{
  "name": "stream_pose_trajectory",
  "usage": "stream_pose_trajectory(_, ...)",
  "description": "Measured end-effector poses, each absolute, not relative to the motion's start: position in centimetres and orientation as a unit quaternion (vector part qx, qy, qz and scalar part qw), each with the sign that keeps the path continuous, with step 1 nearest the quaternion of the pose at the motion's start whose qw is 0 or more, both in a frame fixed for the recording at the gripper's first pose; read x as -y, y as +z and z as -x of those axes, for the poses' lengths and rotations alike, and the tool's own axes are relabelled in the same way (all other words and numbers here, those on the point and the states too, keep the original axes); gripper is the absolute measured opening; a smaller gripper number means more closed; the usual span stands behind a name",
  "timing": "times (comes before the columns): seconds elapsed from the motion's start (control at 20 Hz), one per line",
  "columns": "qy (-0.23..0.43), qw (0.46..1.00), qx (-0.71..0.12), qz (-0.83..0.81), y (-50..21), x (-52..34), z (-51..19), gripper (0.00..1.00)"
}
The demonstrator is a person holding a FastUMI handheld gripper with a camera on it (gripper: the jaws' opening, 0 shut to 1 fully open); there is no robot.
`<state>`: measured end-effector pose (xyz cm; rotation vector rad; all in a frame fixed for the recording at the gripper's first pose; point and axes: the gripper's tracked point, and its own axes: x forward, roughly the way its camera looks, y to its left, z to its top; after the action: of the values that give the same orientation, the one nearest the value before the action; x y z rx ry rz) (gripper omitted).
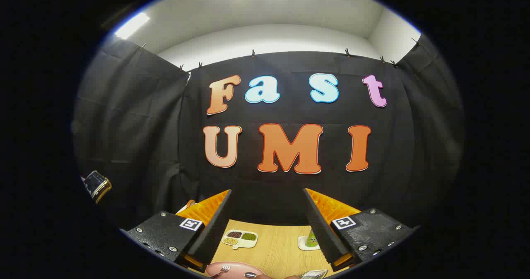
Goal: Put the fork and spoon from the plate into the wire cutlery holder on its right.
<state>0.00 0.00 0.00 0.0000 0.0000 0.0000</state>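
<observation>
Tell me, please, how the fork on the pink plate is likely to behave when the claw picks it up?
The fork looks like thin shiny metal, so probably stiff, light and rather slippery. It lies flat on the smooth pink plate, so it may slide or pivot rather than lift cleanly. The claw is open, with the fork below its fingers, nothing held.

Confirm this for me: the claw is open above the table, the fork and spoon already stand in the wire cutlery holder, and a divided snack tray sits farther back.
One thing is off. In the gripper view the fork and spoon lie on the pink plate, not in the wire cutlery holder to its right. The claw is open above the table, and the divided snack tray sits farther back.
</observation>
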Motion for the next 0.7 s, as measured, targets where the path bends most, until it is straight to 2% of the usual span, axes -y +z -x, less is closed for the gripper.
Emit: stream_pose_trajectory(0.7, -0.001, 1.0, -0.016, -0.007, -0.94, -0.03, -0.3, 0.98)
